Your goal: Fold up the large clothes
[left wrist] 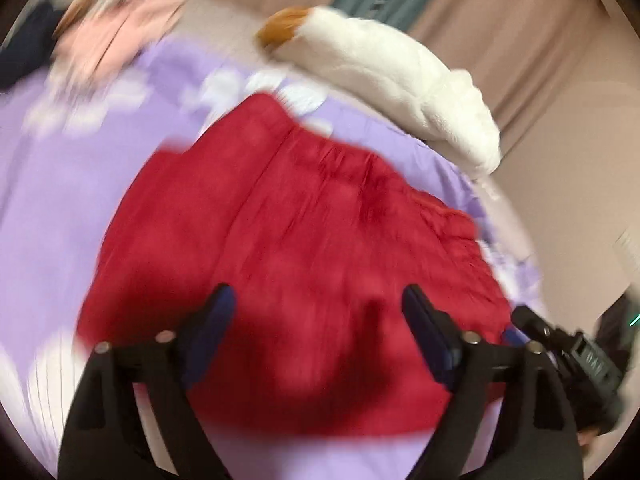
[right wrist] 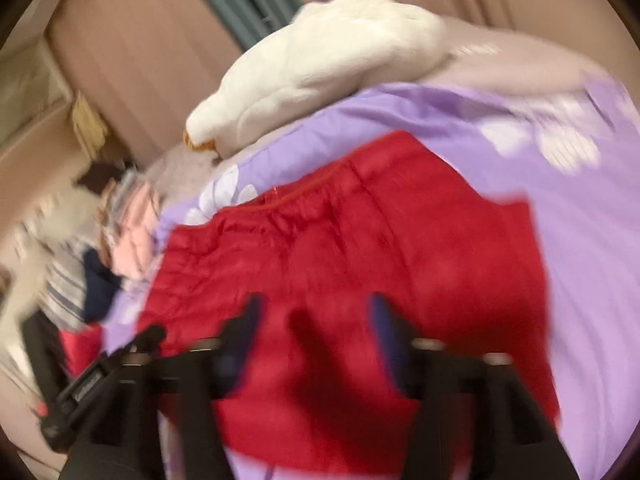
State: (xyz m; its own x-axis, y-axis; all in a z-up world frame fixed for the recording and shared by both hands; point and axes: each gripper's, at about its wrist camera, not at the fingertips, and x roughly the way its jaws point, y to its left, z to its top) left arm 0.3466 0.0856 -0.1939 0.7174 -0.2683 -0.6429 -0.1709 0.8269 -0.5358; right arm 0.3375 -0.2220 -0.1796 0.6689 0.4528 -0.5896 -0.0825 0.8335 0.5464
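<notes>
The left gripper (left wrist: 318,304) stood spread wide with nothing between its pads, and so did the right gripper (right wrist: 314,316). Both hung over the near part of the red garment (left wrist: 288,224), not pinching it. The garment lay folded on the purple floral sheet (left wrist: 52,200), near the bed's front edge. A white plush toy (left wrist: 396,80) rested along the far edge. Beyond hung beige curtains (right wrist: 132,52). Both views were blurred.
</notes>
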